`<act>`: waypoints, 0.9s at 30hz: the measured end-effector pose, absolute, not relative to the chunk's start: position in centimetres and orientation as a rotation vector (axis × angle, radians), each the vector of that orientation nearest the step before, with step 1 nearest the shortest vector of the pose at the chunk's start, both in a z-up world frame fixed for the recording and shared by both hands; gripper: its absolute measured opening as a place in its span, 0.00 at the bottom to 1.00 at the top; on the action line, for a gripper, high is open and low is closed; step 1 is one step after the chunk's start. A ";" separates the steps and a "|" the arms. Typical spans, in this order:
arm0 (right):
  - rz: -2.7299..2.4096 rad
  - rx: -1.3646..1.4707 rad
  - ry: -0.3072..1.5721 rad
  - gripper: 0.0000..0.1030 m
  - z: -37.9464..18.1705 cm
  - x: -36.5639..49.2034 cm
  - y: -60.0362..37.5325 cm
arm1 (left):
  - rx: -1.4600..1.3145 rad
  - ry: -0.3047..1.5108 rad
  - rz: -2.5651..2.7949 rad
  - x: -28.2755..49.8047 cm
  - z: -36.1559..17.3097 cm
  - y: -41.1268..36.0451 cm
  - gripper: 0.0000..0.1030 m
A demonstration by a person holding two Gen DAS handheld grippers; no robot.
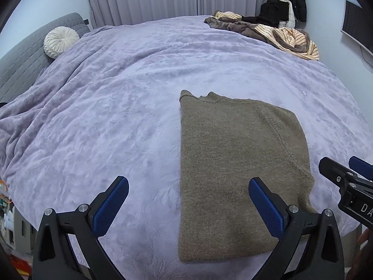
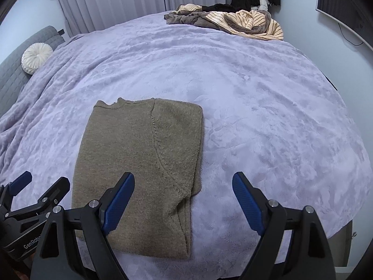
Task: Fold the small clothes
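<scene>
I have the sweater [image 1: 233, 170] lying flat on the bed [image 1: 130, 107], near its front edge, already folded into a long strip with the collar at the far end. Both sets of fingers stand apart with nothing between them: the left gripper [image 1: 188, 206] hangs over the strip's near left edge, the right gripper [image 2: 184, 206] over its near right edge.

My main worry is the next pinch. The strip looks like 2 or more layers, and the knit is soft; if I bite only the top layer, the fold underneath would peel open as I lift. On the right side a tucked part juts out at the lower corner and could slip free if I drag it. The plush blanket grips wool, so sliding instead of lifting would likely bunch the underside. If 1 gripper rises ahead of the other, the fold line would run crooked.

The 2 grippers sit close, each showing in the other's view, so turning inward risks a knock.

Room is generous: bare blanket to the left, right and beyond the collar. The clothes pile [image 1: 268, 32] at the far right corner and the cushion [image 1: 61, 41] at the far left are well apart from the sweater. The bed's near edge lies just beneath the grippers, so I would fold away from me.
</scene>
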State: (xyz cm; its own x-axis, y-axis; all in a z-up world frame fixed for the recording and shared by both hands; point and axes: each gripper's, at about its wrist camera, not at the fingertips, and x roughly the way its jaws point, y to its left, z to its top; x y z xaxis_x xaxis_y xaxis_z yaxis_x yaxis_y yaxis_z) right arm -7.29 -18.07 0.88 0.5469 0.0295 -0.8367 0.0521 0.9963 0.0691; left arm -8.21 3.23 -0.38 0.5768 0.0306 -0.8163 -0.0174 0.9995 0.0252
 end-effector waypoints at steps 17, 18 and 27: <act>-0.018 0.078 0.989 0.85 1.0 -7.2 -17.9 | -0.002 0.963 0.020 -8.4 -0.1 3.2 1.00; -0.017 0.079 0.989 0.85 1.0 -7.2 -17.9 | -0.004 0.963 0.019 -8.4 -0.1 3.2 1.00; -0.017 0.086 0.991 0.85 0.9 -7.3 -17.9 | -0.005 0.959 0.025 -8.5 -0.1 3.3 1.00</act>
